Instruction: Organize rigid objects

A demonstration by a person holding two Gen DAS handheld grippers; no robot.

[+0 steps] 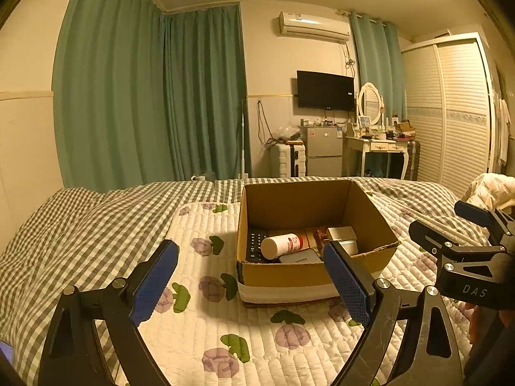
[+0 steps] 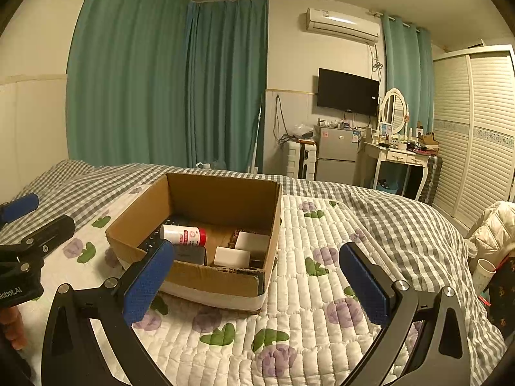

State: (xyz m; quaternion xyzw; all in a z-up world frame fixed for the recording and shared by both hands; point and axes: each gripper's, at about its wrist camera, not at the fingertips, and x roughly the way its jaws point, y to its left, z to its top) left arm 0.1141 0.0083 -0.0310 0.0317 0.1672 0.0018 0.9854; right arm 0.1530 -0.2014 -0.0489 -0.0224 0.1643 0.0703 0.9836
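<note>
An open cardboard box (image 1: 309,273) (image 2: 206,273) sits on a quilted floral mat on the bed. Inside lie a white bottle with a red label (image 1: 283,245) (image 2: 182,234), a black keyboard (image 1: 256,241) (image 2: 151,241), a grey device (image 1: 301,259) (image 2: 190,254) and white rectangular blocks (image 1: 342,234) (image 2: 232,256). My left gripper (image 1: 251,257) is open and empty, just in front of the box. My right gripper (image 2: 256,262) is open and empty, at the box's near right corner. Each gripper shows in the other's view, the right (image 1: 450,225) and the left (image 2: 35,215).
The floral mat (image 1: 206,289) (image 2: 309,289) lies on a grey checked bedspread (image 1: 80,225) (image 2: 402,222). A white padded jacket (image 2: 492,225) lies at the bed's right edge. Curtains, a fridge, a dressing table and a wardrobe stand beyond the bed.
</note>
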